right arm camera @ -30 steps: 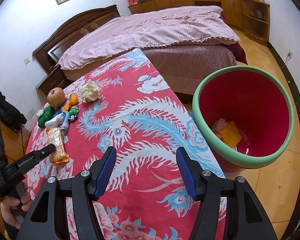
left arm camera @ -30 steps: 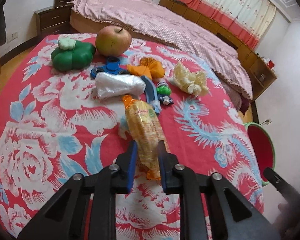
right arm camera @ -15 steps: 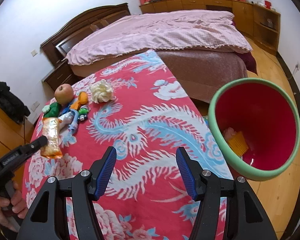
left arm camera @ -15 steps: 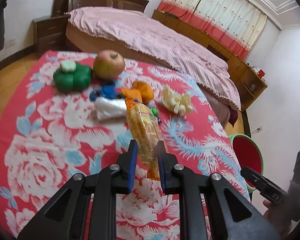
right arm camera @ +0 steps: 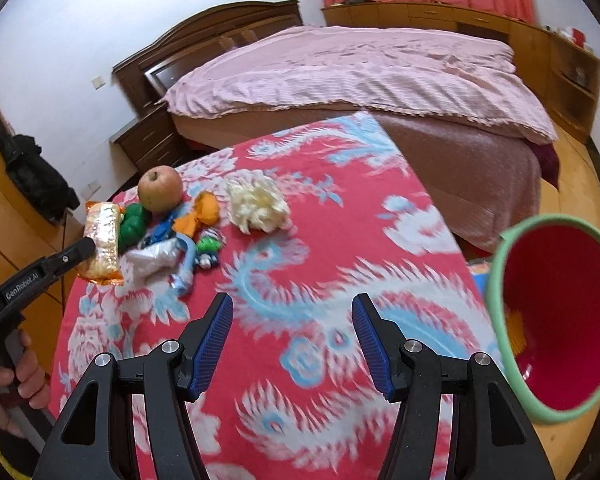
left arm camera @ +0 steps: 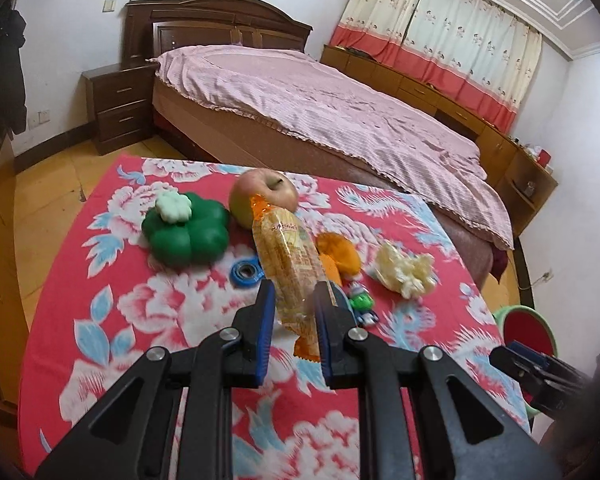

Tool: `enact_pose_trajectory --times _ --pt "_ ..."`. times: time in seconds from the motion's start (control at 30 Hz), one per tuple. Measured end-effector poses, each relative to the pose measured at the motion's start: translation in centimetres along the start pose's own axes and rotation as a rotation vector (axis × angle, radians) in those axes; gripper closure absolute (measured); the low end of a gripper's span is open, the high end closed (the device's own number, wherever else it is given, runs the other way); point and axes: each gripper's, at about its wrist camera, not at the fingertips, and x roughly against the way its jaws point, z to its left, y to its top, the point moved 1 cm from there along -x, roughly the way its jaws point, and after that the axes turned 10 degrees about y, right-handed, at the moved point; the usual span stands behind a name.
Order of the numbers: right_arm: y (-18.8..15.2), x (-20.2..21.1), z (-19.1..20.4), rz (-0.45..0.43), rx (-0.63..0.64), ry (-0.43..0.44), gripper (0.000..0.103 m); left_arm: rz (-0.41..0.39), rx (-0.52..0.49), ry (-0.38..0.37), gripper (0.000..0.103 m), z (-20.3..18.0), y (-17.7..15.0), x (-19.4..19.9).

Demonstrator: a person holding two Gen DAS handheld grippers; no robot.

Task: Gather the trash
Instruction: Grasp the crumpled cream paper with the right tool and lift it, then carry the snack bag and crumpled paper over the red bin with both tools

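My left gripper (left arm camera: 294, 294) is shut on a long orange snack wrapper (left arm camera: 288, 260), held above the red flowered table (left arm camera: 120, 320). In the right wrist view the same wrapper (right arm camera: 102, 236) hangs from the left gripper (right arm camera: 92, 246) at the far left. My right gripper (right arm camera: 292, 312) stands open over the table's middle, nothing between its fingers. A crumpled pale tissue (right arm camera: 256, 206), a silver wrapper (right arm camera: 156, 258) and an orange wrapper (right arm camera: 200, 216) lie on the cloth. The red bin with a green rim (right arm camera: 556, 320) stands on the floor at the right, with yellow trash inside.
An apple (left arm camera: 262, 196), a green toy pepper (left arm camera: 186, 234), a blue spinner (left arm camera: 244, 270) and a small green figure (left arm camera: 360, 304) lie beside the trash. A bed (left arm camera: 320, 108) with a pink cover stands behind the table. A hand (right arm camera: 16, 380) grips the left tool's handle.
The left gripper has lifted the snack wrapper off the cloth and raised it. The right gripper has swung left, so the bin has slid toward the right edge of its view.
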Motion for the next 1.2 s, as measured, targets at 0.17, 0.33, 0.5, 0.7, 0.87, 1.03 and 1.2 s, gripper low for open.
enact_pose_trajectory --times 0.17,0.33,0.5,0.7,0.87,1.03,1.2 --pt "2.5 -3.5 0.6 0.018 0.033 0.001 0.039 0.006 0.009 0.007 0.084 0.5 0.2 -1.7" --pt "4.2 -6.8 0.8 0.047 0.052 -0.004 0.039 0.022 0.035 -0.004 0.084 1.3 0.2 -3.3" --pt "5.0 -9.3 0.7 0.055 0.054 -0.011 0.042 0.017 0.059 -0.009 0.084 2.2 0.2 -4.0" --pt "5.2 -10.9 0.4 0.067 0.05 -0.013 0.07 0.01 0.069 -0.032 0.084 2.6 0.0 -4.0" --pt "4.9 -11.7 0.6 0.078 0.057 -0.007 0.084 0.014 0.076 -0.044 0.084 2.9 0.1 -4.2" --pt "4.7 -10.9 0.7 0.066 0.061 0.008 0.089 0.016 0.074 -0.041 0.084 2.8 0.1 -4.0" --pt "4.2 -8.9 0.8 0.039 0.049 0.028 0.09 0.011 0.071 -0.046 0.084 2.6 0.2 -3.6"
